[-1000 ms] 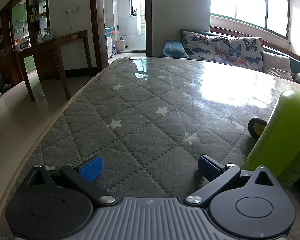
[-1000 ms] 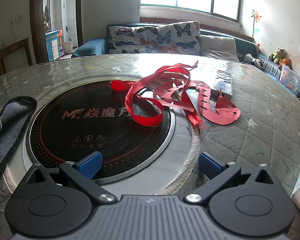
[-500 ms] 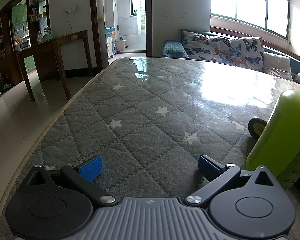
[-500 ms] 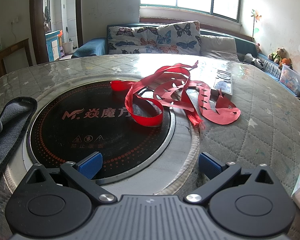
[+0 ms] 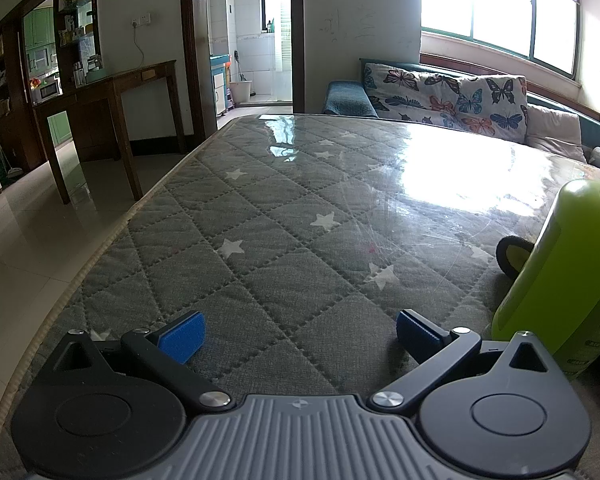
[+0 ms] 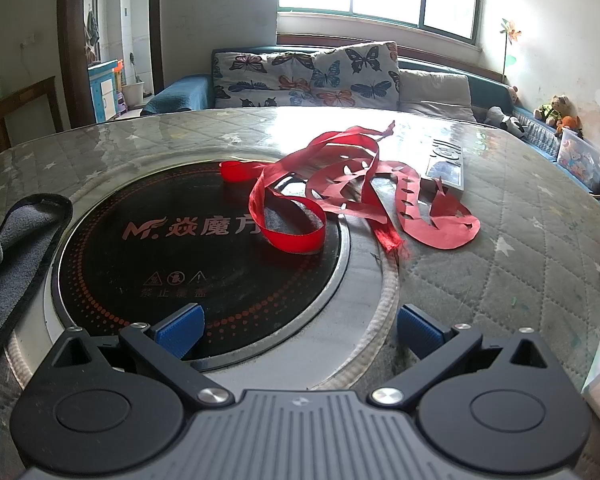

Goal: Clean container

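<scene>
Quilted star-print table covering (image 5: 284,240) under clear film is seen in both views. Left gripper (image 5: 298,334) is spread wide, empty; a green spray bottle (image 5: 560,280) stands at three o'clock. Right gripper (image 6: 298,330) is likewise spread, empty, over the induction cooktop (image 6: 180,252). Red ribbon (image 6: 300,216) at one o'clock is judged light, limp; pinching a loop is advised. A grey cloth (image 6: 12,256) lies at nine o'clock.

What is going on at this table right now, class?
A person holds a pair of tongs in each hand, both open and holding nothing. The left tongs hover over the quilted table cover, with a green bottle just to their right. The right tongs face a round black cooktop with red ribbon lying across it and a grey cloth at its left. No cleaning has visibly begun.
</scene>
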